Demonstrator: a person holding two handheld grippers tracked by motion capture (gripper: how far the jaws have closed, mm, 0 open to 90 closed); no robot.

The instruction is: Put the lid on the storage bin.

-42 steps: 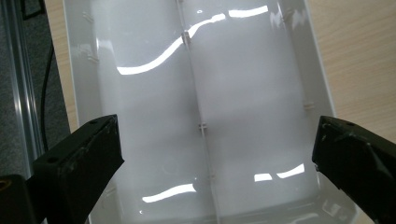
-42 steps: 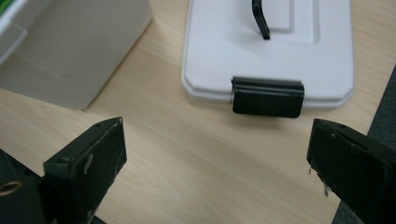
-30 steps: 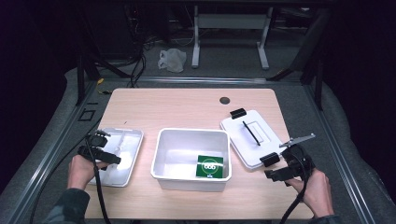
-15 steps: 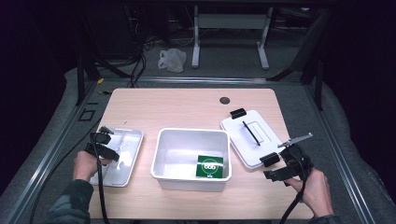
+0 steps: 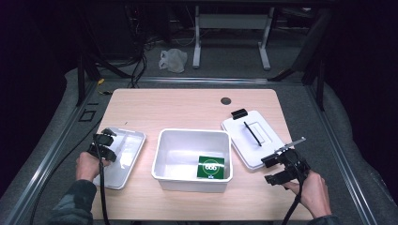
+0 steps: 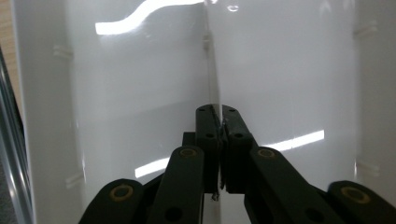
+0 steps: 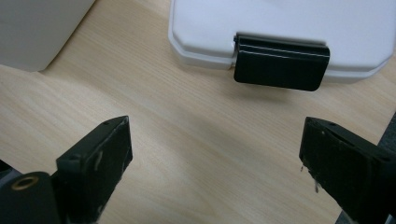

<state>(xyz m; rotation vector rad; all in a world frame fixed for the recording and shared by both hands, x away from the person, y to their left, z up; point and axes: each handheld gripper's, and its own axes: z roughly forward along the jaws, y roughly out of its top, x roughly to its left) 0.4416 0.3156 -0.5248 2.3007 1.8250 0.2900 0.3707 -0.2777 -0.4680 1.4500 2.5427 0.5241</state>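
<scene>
Plainly, the left gripper's (image 6: 217, 109) fingers (image 6: 205, 126) have just been closing and now stand pressed together, pad against pad. A hair-thin pale sliver shows in the seam between them, and a fine line runs on from it up the floor of the tray (image 6: 140, 93). Whether that is something pinched or only a crease in the tray I cannot tell. From above, the left gripper (image 5: 105, 140) hangs over the far end of the shallow white tray (image 5: 129, 152), which lies at the left edge of the worktop (image 5: 187, 108).

The right gripper's (image 7: 217, 128) fingers (image 7: 100, 154) stand wide apart with nothing but bare worktop (image 7: 187, 116) between them. Straight ahead of that gap, near but not touching, is the black clip (image 7: 279, 63) on the near edge of the white lid (image 7: 280, 18). The clip's long side lies across the gap, roughly parallel to a line drawn from one finger to the other. Seen from above, the right gripper (image 5: 270, 169) sits just beside the lid's (image 5: 234, 129) near right corner. The lid's black handle bar runs diagonally from far left to near right.

Between the hands stands an open white bin (image 5: 192, 132) with a green packet (image 5: 209, 167) lying flat in its near right corner. I judge the right hand the nearer to the lid and the likelier to take it, by the clip or the edge.
</scene>
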